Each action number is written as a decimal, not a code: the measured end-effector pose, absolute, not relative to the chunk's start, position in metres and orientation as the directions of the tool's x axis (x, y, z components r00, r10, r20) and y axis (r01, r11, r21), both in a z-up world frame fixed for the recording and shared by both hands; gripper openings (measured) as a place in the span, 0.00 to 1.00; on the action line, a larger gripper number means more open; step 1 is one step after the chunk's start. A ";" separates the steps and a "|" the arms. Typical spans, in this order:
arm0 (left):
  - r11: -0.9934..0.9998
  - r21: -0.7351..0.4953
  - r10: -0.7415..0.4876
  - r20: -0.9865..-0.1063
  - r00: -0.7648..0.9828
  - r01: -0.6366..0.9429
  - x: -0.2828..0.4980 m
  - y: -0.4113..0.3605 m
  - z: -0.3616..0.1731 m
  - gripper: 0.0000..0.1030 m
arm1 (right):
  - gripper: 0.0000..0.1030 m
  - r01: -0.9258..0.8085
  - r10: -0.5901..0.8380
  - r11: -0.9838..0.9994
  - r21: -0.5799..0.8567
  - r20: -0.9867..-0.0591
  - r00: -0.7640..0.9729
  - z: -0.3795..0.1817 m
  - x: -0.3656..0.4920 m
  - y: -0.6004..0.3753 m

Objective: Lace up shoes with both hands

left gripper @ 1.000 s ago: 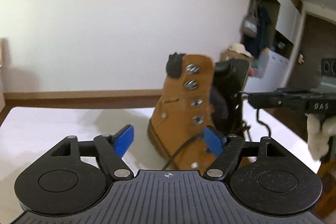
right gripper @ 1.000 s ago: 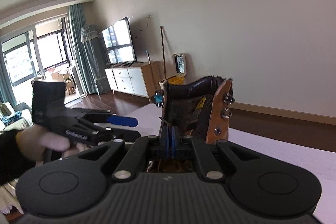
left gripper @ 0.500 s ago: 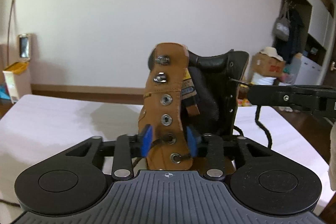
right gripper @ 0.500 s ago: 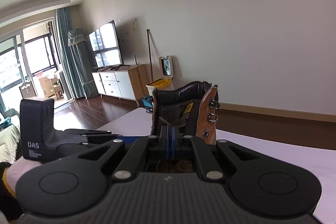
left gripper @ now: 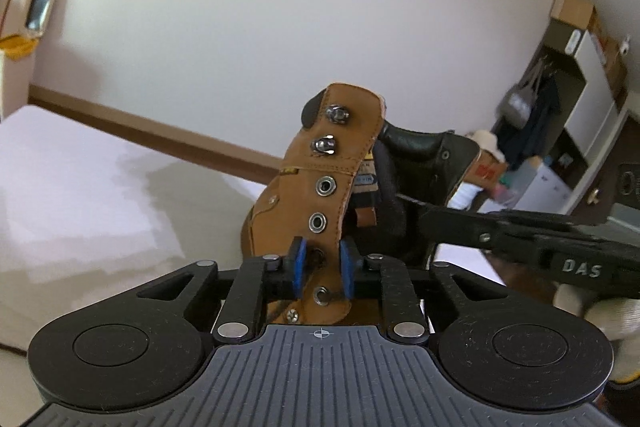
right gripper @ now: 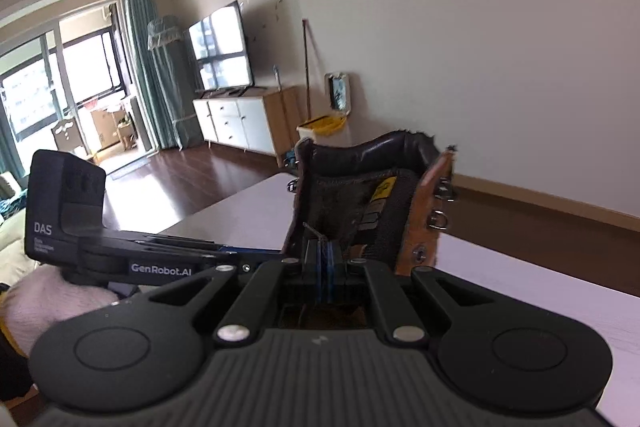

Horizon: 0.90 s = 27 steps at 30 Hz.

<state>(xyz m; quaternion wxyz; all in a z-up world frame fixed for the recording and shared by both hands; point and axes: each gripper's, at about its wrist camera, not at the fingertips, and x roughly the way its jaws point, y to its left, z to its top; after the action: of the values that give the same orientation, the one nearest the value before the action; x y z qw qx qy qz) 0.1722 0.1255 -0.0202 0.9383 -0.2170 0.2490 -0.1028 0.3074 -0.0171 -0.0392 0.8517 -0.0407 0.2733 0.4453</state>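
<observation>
A tan lace-up boot [left gripper: 320, 187] stands upright on the white table [left gripper: 80, 187]. My left gripper [left gripper: 322, 269] has its jaws closing around the boot's eyelet flap, low down, and the blue pads [left gripper: 298, 267] touch both sides of it. My right gripper [right gripper: 324, 267] is shut on the thin dark lace end [right gripper: 314, 231], just in front of the boot's open top [right gripper: 360, 187]. In the left wrist view the right gripper [left gripper: 426, 217] reaches in from the right, and the lace [left gripper: 410, 201] runs from its tip into the boot. The left gripper [right gripper: 256, 251] comes in from the left in the right wrist view.
White-gloved hands hold the two grippers [left gripper: 600, 315] [right gripper: 52, 295]. The table's far edge [right gripper: 256, 211] drops to a dark wooden floor. A TV cabinet [right gripper: 240, 119] stands by the far wall, and shelves and bags [left gripper: 532, 115] stand at the right.
My left gripper came in from wide open beside the boot, narrowed onto the eyelet flap, and rolled. My right gripper stayed shut on the lace end and shifted slightly towards the boot.
</observation>
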 end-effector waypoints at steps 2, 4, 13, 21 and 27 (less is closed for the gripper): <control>0.884 -0.458 -0.303 -0.416 0.857 0.091 0.171 0.126 -0.021 0.18 | 0.04 -0.784 0.730 0.597 0.169 -0.519 0.444 -0.041 0.311 -0.013; 0.888 -0.450 -0.303 -0.412 0.859 0.098 0.169 0.125 -0.020 0.18 | 0.04 -0.784 0.727 0.594 0.182 -0.539 0.426 -0.044 0.317 -0.011; 0.870 -0.476 -0.339 -0.384 0.859 0.130 0.170 0.124 -0.021 0.25 | 0.04 -0.761 0.778 0.581 0.288 -0.471 0.416 -0.040 0.326 -0.041; 0.936 -0.322 -0.271 -0.411 0.871 0.139 0.164 0.095 -0.011 0.32 | 0.04 -0.746 0.771 0.595 0.300 -0.474 0.425 -0.040 0.327 -0.048; 0.972 -0.222 -0.166 -0.439 0.883 0.072 0.171 0.078 -0.008 0.32 | 0.04 -0.754 0.766 0.593 0.282 -0.486 0.421 -0.040 0.328 -0.039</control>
<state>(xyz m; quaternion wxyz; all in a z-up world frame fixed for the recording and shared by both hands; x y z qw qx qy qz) 0.1711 0.0784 -0.0080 0.9652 -0.1002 0.2337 -0.0616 0.3277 -0.0389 -0.0397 0.8428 0.0100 0.2936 0.4510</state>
